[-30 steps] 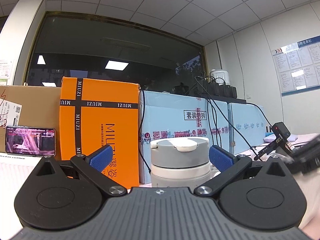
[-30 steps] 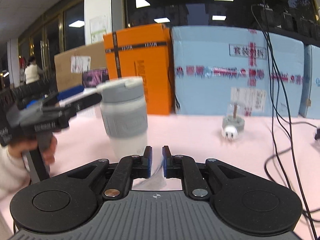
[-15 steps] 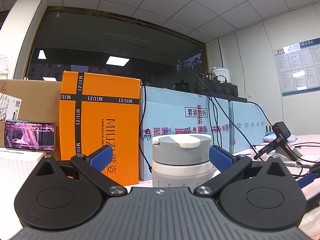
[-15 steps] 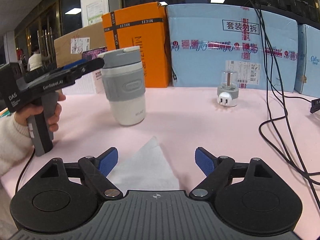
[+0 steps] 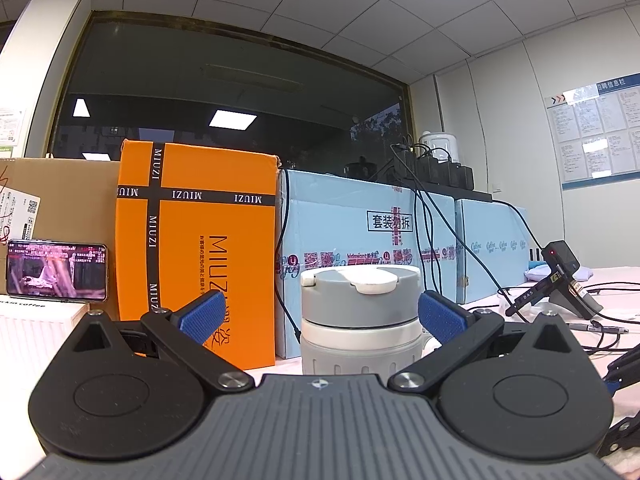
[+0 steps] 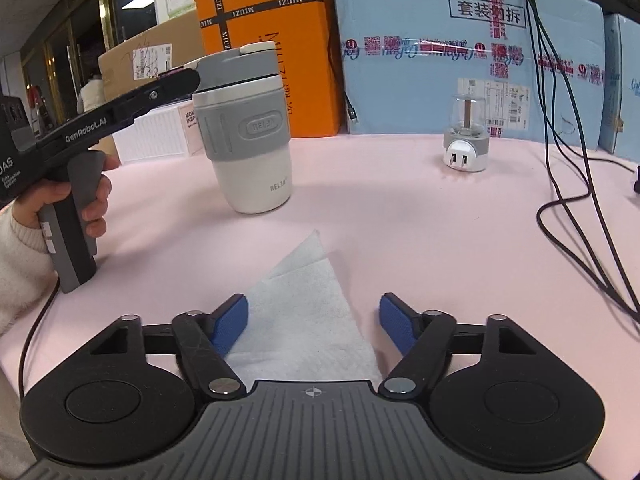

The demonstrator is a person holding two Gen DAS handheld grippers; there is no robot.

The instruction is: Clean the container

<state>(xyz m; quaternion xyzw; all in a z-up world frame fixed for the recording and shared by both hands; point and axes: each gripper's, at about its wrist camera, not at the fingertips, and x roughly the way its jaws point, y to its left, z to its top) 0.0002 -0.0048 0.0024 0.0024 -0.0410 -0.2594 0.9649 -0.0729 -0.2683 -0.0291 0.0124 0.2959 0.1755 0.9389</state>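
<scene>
while the pink table (image 6: 400, 208) fills most of the right wrist view, a row of boxes stands along its far edge: a pale blue box (image 6: 460, 52), an orange box (image 6: 272, 40) left of it, and a brown cardboard box (image 6: 148, 56) further left. black cables (image 6: 568, 168) trail down from the blue box and across the table on the right. the cup (image 6: 248, 128), white with a grey sleeve and a grey lid, stands upright on the table in front of the orange box. the left gripper (image 5: 320, 314), held by a hand (image 6: 72, 196) in a white sleeve, is spread wide with a blue pad on each side of the cup's lid; the right-side pad sits very near the lid, but i cannot tell whether it touches. a white tissue (image 6: 308, 304) lies flat on the table near the cup. the right gripper (image 6: 314, 322) is over it with fingers wide apart, one on each side of the tissue, not pinching it. a small plug device (image 6: 466, 140) with a clear dome stands before the blue box, well right of the cup. a phone (image 5: 56, 270) with a lit screen leans at the brown box.
</scene>
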